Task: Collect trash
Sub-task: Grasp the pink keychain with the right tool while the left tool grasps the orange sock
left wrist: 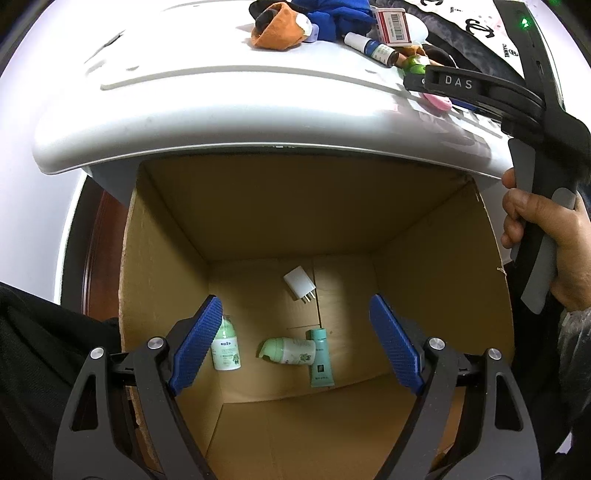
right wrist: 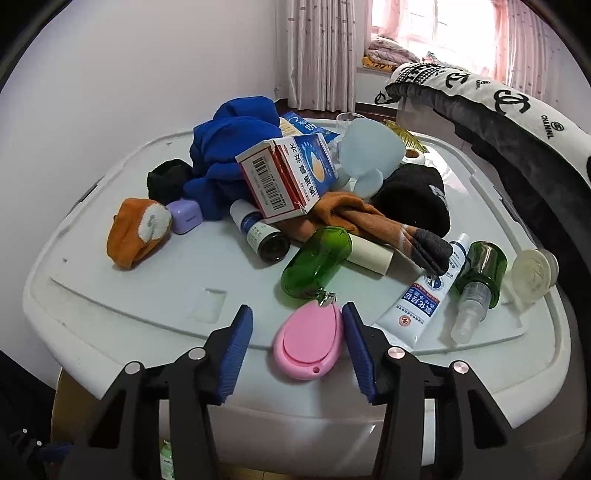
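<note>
My right tongs (right wrist: 297,332), unclenched, straddle the pink clipper case (right wrist: 310,341): I should centre, squeeze evenly, while left tongs (left wrist: 295,332) gape empty over the box (left wrist: 166,229).

Behind your clutter, a plain pale wall (right wrist: 122,70) fills the upper left of the right wrist frame. Pink patterned curtains (right wrist: 321,51) hang at top centre, and a bright window (right wrist: 436,22) glows at upper right — daylight pours in over folded bedding (right wrist: 391,53) on its sill. Dark reddish wood floor (left wrist: 105,251) shows at the left edge of your left wrist view.
</note>
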Demonstrator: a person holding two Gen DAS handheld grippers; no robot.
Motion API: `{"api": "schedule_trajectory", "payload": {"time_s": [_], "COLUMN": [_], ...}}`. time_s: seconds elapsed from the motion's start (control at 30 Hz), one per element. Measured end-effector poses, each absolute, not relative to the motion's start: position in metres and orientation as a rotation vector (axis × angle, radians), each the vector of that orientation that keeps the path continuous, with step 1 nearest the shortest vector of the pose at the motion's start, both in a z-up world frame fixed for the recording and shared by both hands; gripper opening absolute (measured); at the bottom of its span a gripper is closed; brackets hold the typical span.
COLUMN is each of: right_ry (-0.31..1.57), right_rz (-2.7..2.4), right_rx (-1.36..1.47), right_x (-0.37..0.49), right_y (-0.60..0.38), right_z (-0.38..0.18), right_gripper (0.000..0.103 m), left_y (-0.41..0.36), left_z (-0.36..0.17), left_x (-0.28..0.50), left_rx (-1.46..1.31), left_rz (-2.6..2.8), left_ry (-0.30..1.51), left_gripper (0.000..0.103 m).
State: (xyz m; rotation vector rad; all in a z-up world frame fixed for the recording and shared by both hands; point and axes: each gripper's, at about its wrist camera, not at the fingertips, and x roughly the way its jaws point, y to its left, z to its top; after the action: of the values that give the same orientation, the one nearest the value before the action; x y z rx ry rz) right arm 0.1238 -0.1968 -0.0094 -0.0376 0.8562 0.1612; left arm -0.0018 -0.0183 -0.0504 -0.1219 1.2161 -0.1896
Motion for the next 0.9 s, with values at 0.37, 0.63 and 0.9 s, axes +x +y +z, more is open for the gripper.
{"api": "schedule_trajectory", "payload": {"time_s": [0.37,0.63,0.9], "right_ry": [0.853,0.873,0.882], "right_rz": [0.142,0.179,0.183], "right_rx": [-0.02,0.068,0.052], "right_x": [0.118,0.119,0.12], "right_y": [-0.202,-0.21,-0.209], "right_z": [-0.009,-0.007,-0.007], "right_gripper": [0.037,0.036,0.037], "left_y": [-0.017,-0.013,-0.014], "left_z": [-0.049,-0.006,0.019], "left_x": [-0.002,0.026,0.15], "left_rx": [-0.126,-0.096,-0.091], "left_rz": [-0.188,-0.161,-0.104], "left_ry": [1.211,1.078,0.935], "left_gripper": [0.08,0.08,0.083]}}
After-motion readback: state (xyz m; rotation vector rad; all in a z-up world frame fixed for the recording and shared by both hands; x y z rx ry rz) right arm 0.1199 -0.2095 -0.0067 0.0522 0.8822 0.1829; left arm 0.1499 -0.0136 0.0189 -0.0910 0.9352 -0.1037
